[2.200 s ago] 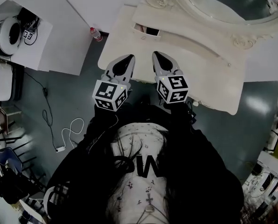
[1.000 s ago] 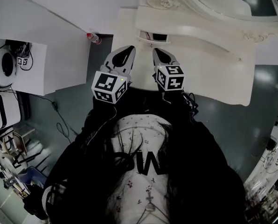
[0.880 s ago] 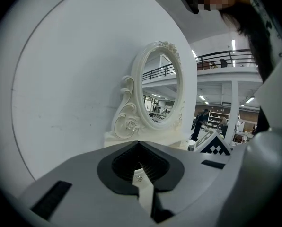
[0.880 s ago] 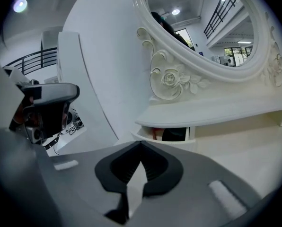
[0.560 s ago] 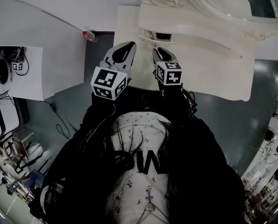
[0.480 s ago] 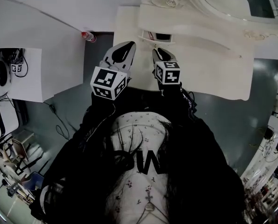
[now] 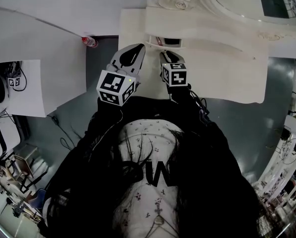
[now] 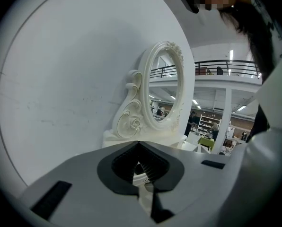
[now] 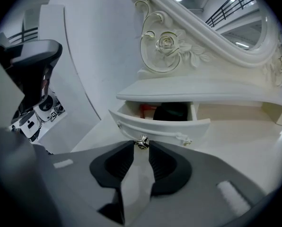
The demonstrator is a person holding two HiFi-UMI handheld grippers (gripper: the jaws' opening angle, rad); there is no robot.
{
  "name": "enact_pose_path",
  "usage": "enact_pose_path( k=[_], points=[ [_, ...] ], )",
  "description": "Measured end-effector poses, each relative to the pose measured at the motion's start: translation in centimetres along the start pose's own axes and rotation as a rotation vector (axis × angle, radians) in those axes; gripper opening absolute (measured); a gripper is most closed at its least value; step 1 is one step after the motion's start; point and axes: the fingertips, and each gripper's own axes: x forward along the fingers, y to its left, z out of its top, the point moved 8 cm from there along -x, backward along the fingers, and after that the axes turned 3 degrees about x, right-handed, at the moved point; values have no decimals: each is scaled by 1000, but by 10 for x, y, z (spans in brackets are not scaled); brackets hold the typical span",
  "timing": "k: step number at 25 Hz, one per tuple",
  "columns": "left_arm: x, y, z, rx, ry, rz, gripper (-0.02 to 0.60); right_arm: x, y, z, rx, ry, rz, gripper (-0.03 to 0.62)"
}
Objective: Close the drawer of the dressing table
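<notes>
The right gripper [image 9: 142,150], its jaws just opening apart, is nosing the small silver knob [image 9: 142,143] at their tips, ungripped, on the white curved drawer [image 9: 171,126] standing ajar under the shelf of the cream dressing table [image 7: 222,78]; a straight inward push seems next, the left gripper [image 7: 136,49] clenched empty.

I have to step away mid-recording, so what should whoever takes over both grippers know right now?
The left gripper has its jaws shut on nothing and faces the mirror.
The right gripper has open jaws, which have just been opening. The knob of the drawer sits at their tips, ungripped.
The drawer stands pulled out of the dressing table, with things inside.
Done: nothing closed yet.
Left: probably push the drawer front in until flush.
</notes>
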Motion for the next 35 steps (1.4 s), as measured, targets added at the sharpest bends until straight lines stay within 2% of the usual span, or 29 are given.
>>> enact_pose_path(
  k=[11,21,35],
  points=[
    [13,10,2,-17,-2,-21,0,4,-3,9,-8,18,-13,104],
    [10,21,-1,-34,2,8,0,18,-11,21,-11,-8,-36,106],
    [11,21,1,-22,8,5,0,28,-16,31,-17,-33,-29,109]
  ],
)
